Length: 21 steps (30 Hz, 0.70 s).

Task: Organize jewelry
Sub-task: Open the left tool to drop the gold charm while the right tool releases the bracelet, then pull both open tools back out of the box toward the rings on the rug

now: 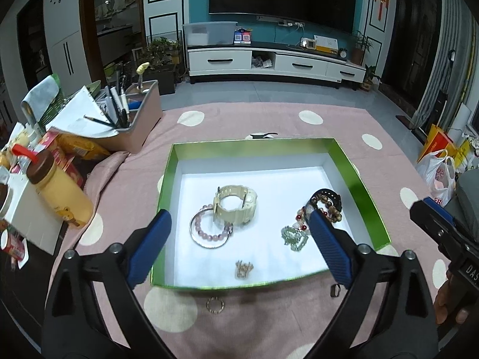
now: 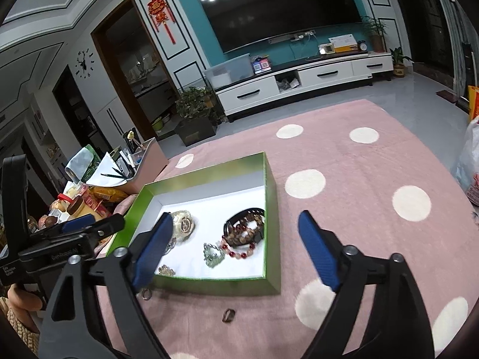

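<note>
A green box with a white floor lies on the pink dotted cloth. Inside it lie a cream watch, a pink bead bracelet with a silver bangle, a gold brooch, a pale green piece and dark and red bead bracelets. Outside the front wall lie a small ring and a dark ring. My left gripper hangs open above the box front, holding nothing. My right gripper is open over the green box's right wall, near the dark ring.
A pink organiser with pens, papers, snack packs and a yellow bottle crowd the left side. Plastic bags sit at the right. A TV cabinet stands across the floor. A hand grips the left tool.
</note>
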Motion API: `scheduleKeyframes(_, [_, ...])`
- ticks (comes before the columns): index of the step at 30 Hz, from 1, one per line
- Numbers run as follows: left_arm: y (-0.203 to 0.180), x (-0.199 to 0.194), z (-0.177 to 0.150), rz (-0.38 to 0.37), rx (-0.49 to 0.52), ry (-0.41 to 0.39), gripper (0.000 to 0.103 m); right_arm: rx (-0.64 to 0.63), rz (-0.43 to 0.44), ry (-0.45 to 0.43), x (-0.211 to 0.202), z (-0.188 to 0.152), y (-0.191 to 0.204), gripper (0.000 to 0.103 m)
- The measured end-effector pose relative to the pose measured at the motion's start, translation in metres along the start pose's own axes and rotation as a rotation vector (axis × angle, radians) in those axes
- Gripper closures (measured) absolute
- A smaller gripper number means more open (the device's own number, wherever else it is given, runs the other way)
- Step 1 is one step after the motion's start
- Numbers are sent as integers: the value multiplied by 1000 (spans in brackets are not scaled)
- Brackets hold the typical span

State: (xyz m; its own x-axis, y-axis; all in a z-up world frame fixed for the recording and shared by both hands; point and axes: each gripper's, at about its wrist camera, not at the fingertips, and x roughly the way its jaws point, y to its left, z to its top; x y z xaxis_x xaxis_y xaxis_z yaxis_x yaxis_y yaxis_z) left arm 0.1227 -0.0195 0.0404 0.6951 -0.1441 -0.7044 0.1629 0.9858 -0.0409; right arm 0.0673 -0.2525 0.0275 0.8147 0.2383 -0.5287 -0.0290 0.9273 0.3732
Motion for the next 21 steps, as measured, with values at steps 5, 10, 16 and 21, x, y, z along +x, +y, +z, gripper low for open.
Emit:
scheduleKeyframes(5, [8, -16, -10, -7, -36, 8, 2, 1, -15, 2, -17, -11, -1, 7])
scheduleKeyframes(10, [17, -32, -23, -14, -64, 7, 2, -9, -20, 8, -32, -23, -1, 7])
scheduleKeyframes(16, [25, -45, -42, -6, -72, 6, 2, -24, -24, 21, -45, -37, -1, 7])
scheduleKeyframes(21, [31, -49, -57, -16, -80, 22, 2, -40, -38, 35, -49, -48, -1, 7])
